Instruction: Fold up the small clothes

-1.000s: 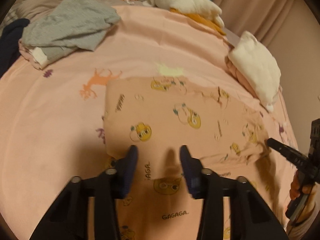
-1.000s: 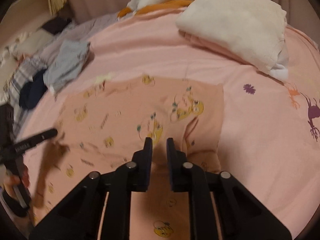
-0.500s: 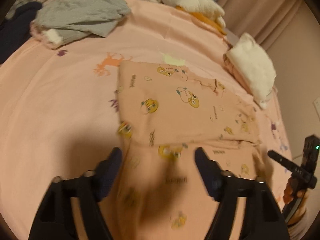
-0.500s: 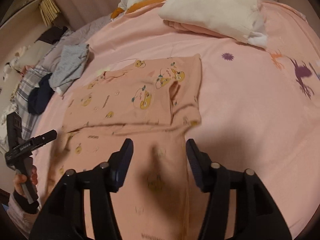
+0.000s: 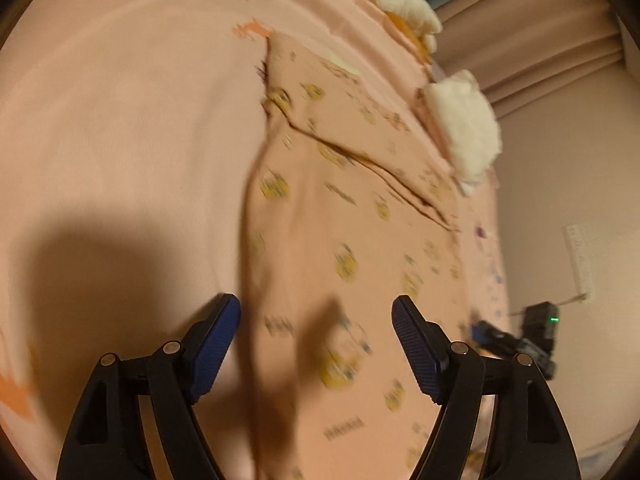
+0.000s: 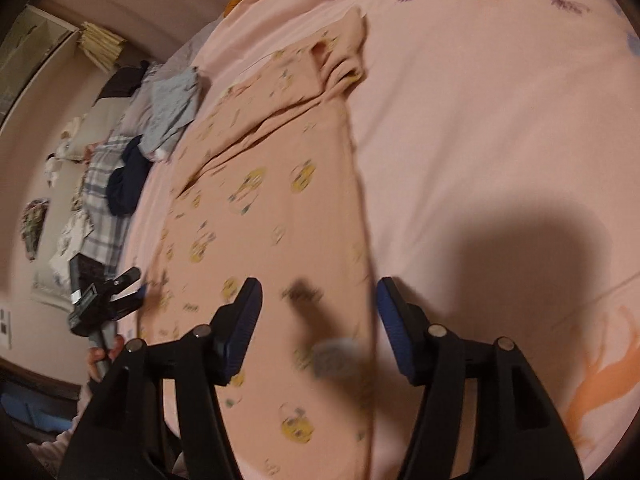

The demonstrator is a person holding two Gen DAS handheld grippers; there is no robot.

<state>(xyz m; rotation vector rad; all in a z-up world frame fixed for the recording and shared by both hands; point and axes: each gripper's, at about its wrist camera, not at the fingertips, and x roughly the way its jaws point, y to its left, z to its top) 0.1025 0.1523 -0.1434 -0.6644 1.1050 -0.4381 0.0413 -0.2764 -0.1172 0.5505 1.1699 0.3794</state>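
Note:
A small peach garment [image 5: 344, 216] printed with yellow cartoon birds lies flat on the pink bed sheet [image 5: 120, 128], its far part folded over itself. It also shows in the right wrist view [image 6: 272, 200]. My left gripper [image 5: 316, 328] is open and empty, hovering above the garment's near left edge. My right gripper [image 6: 318, 304] is open and empty above the garment's near right edge. The right gripper shows at the right of the left wrist view [image 5: 516, 340], and the left gripper at the left of the right wrist view [image 6: 104, 300].
Folded white and pink clothes [image 5: 464, 128] lie beyond the garment on the right. A pile of grey, navy and plaid clothes [image 6: 140, 140] lies on the left side. White and orange cloth [image 5: 400, 4] lies at the bed's far end by curtains. A wall [image 5: 568, 200] borders the bed.
Both grippers let go of the garment after folding it, opened wide and pulled back toward its near end. The views have tilted and are motion-blurred.

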